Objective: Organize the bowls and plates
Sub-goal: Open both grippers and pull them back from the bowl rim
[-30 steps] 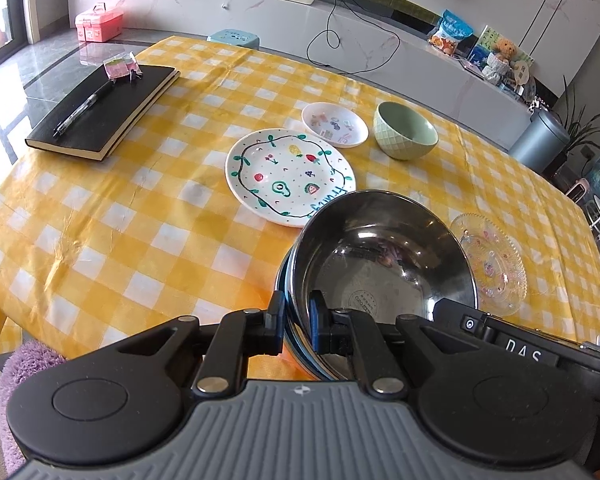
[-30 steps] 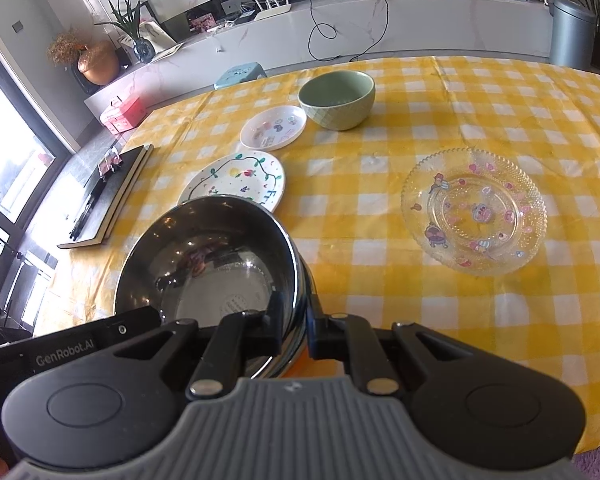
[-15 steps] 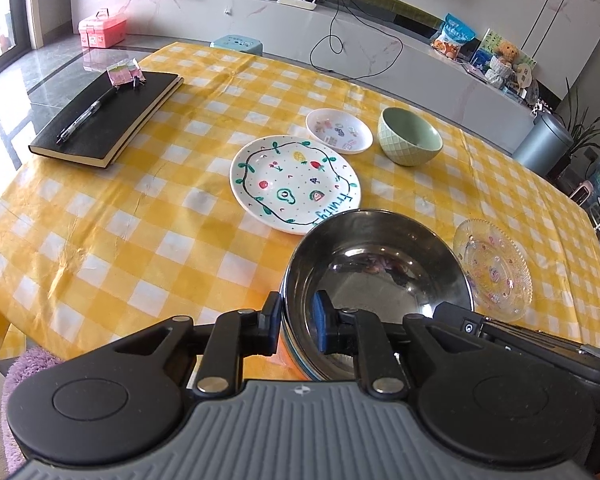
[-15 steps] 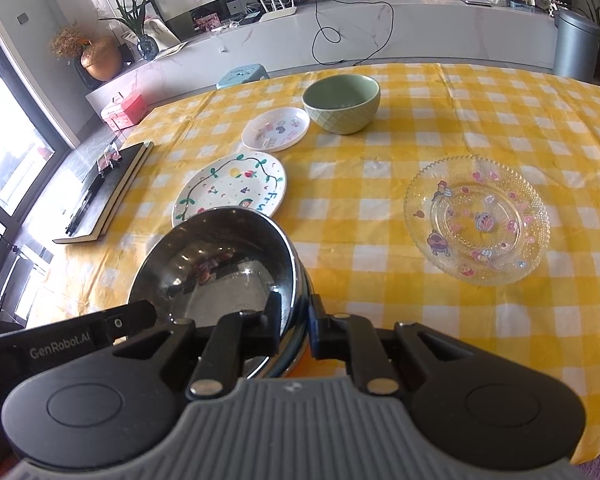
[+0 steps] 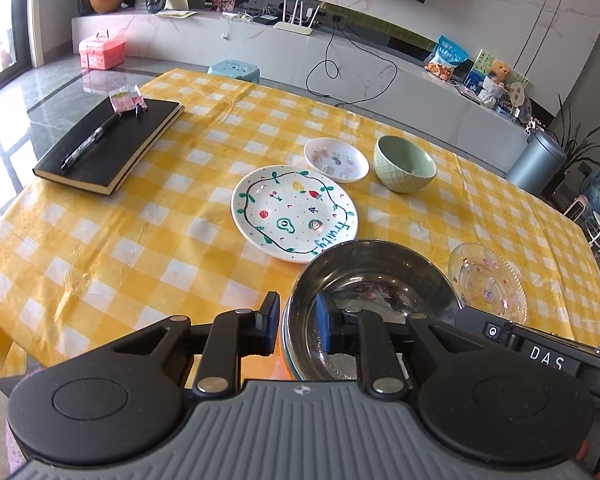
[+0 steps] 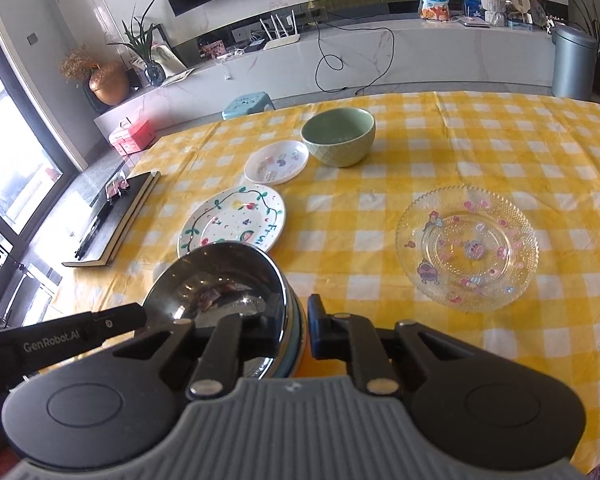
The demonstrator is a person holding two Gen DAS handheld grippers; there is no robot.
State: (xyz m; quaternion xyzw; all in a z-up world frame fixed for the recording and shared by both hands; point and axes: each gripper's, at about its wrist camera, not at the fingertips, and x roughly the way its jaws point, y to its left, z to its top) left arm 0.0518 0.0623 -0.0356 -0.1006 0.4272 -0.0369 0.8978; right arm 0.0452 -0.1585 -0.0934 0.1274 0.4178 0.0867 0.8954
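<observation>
A steel bowl (image 5: 374, 280) (image 6: 224, 280) sits nested on a blue bowl at the table's near edge. My left gripper (image 5: 298, 326) straddles its left rim with the jaws parted and a gap showing at the wall. My right gripper (image 6: 294, 326) straddles its right rim, also parted. Beyond lie a white fruit-painted plate (image 5: 294, 212) (image 6: 232, 220), a small white dish (image 5: 336, 159) (image 6: 276, 161), a green bowl (image 5: 405, 163) (image 6: 338, 136) and a clear glass plate (image 5: 487, 282) (image 6: 466, 246).
A black notebook (image 5: 108, 146) (image 6: 114, 220) with a pen lies at the table's left. The yellow checked tablecloth (image 5: 140, 232) covers the table. A grey bin (image 5: 536, 164) stands beyond the far right edge.
Both grippers have opened from the steel bowl's rim. The bowl stack has come down to rest at the near edge of the table.
</observation>
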